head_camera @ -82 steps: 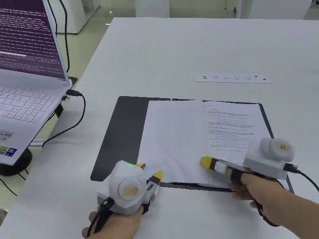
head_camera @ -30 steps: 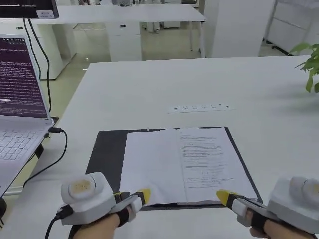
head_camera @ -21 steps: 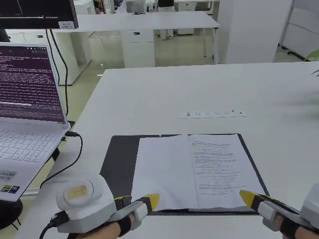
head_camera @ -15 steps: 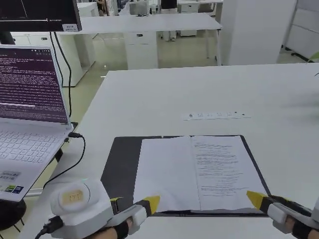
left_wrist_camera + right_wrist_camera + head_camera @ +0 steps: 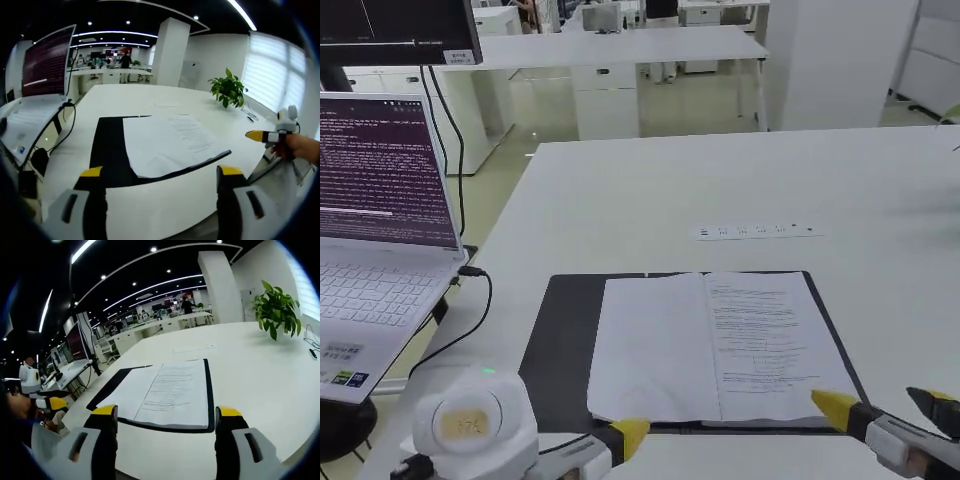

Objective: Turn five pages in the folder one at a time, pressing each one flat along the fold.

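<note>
While the folder [image 5: 565, 330] lies open just ahead of both, the left gripper [image 5: 160, 171] and right gripper [image 5: 166, 411] gape wide.

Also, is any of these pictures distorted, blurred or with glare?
Head view: even light, straight lines, the folder sharp. Left gripper view and right gripper view: fisheye curves the table edge, ceiling lights bright, no glare on the pages.

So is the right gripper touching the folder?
Apart. The left gripper view shows the right gripper off beside the folder, with bare table between its yellow tip and the folder's corner.
</note>
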